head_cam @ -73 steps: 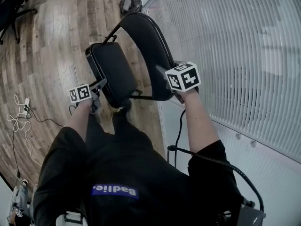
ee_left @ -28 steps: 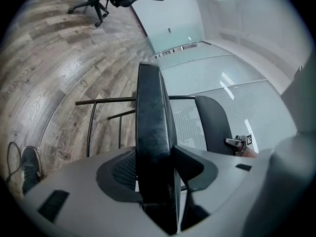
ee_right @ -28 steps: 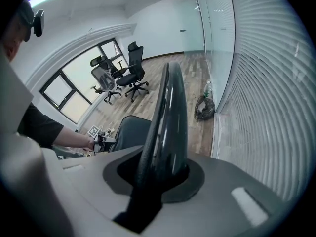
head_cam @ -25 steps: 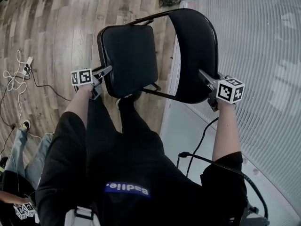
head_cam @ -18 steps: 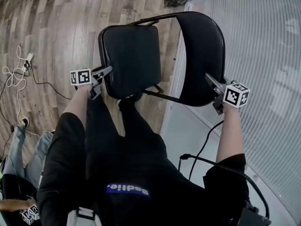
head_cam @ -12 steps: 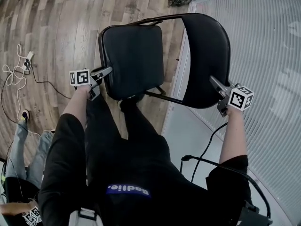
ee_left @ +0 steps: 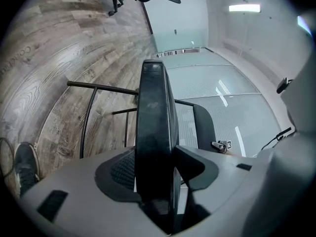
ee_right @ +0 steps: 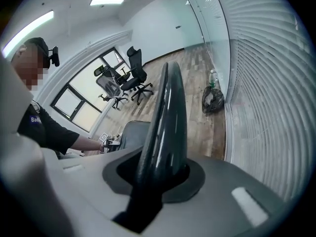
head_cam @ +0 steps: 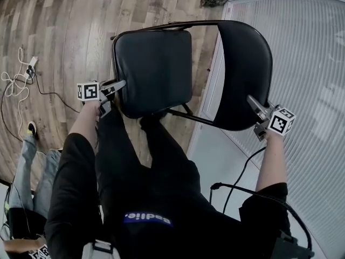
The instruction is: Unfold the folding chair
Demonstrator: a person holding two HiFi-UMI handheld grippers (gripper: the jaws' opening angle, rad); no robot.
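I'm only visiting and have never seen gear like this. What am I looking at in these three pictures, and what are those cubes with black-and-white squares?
There is no robot: a person in a black shirt holds a tool in each hand, the left hand-held gripper and the right hand-held gripper. Each has two jaws, and the marked cube is part of it. One picture comes from a camera on the person's head, looking steeply down. The other two come from cameras riding on each tool, looking along its jaws. Between them is a black metal folding chair, over a brown wooden plank floor. The left tool is clamped on the edge of the chair's padded black seat, the right on its curved black backrest.
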